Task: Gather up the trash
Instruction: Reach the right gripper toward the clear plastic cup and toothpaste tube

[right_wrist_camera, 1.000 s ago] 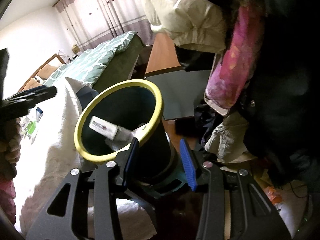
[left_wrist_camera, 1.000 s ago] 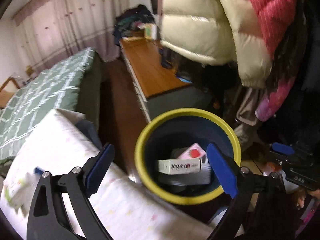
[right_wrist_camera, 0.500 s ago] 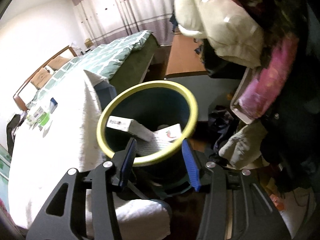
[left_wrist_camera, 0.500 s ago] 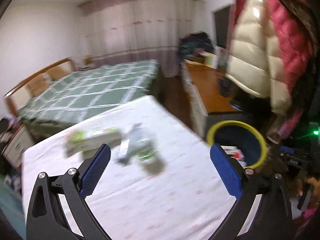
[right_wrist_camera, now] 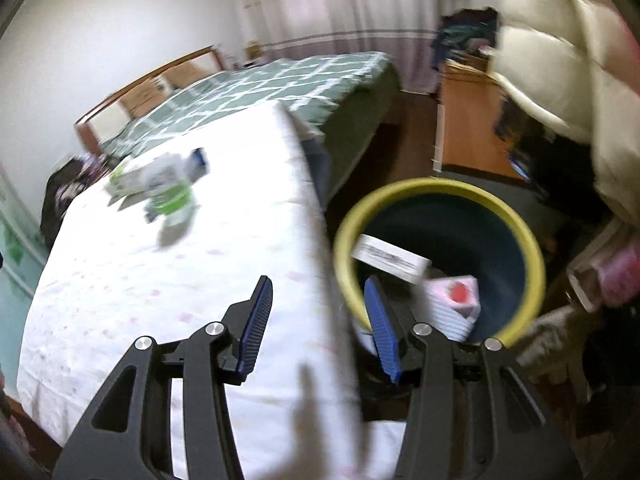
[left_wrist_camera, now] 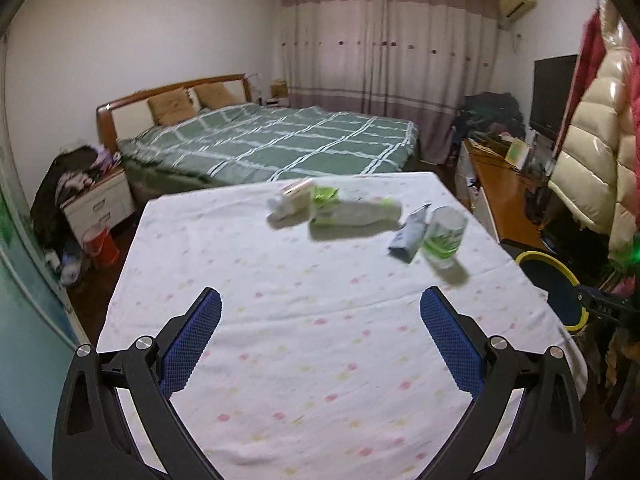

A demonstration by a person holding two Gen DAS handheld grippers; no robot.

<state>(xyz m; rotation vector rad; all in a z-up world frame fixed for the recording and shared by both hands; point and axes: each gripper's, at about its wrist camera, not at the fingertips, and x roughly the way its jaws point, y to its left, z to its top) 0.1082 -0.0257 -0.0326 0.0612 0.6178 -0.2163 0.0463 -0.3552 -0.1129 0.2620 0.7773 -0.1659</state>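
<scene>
Several pieces of trash lie on the far part of a white cloth-covered table (left_wrist_camera: 320, 340): a green-labelled cup (left_wrist_camera: 444, 236), a blue-grey packet (left_wrist_camera: 412, 232), a pale bottle (left_wrist_camera: 356, 216) and a small carton (left_wrist_camera: 294, 196). My left gripper (left_wrist_camera: 320, 340) is open and empty above the table's near part. A blue bin with a yellow rim (right_wrist_camera: 524, 232) stands beside the table's right edge and holds a white box (right_wrist_camera: 390, 258) and a pink-and-white pack (right_wrist_camera: 456, 300). It also shows in the left wrist view (left_wrist_camera: 554, 260). My right gripper (right_wrist_camera: 318, 326) is open and empty over the table's edge beside the bin.
A bed with a green checked cover (left_wrist_camera: 272, 140) stands behind the table. A wooden desk (left_wrist_camera: 504, 192) and hanging puffer jackets (left_wrist_camera: 588, 160) are on the right. A bedside cabinet (left_wrist_camera: 100, 204) with clutter stands at the left.
My left gripper has swung from over the bin to over the table, so the trash there has come into view. My right gripper has moved left, from the bin toward the table's edge.
</scene>
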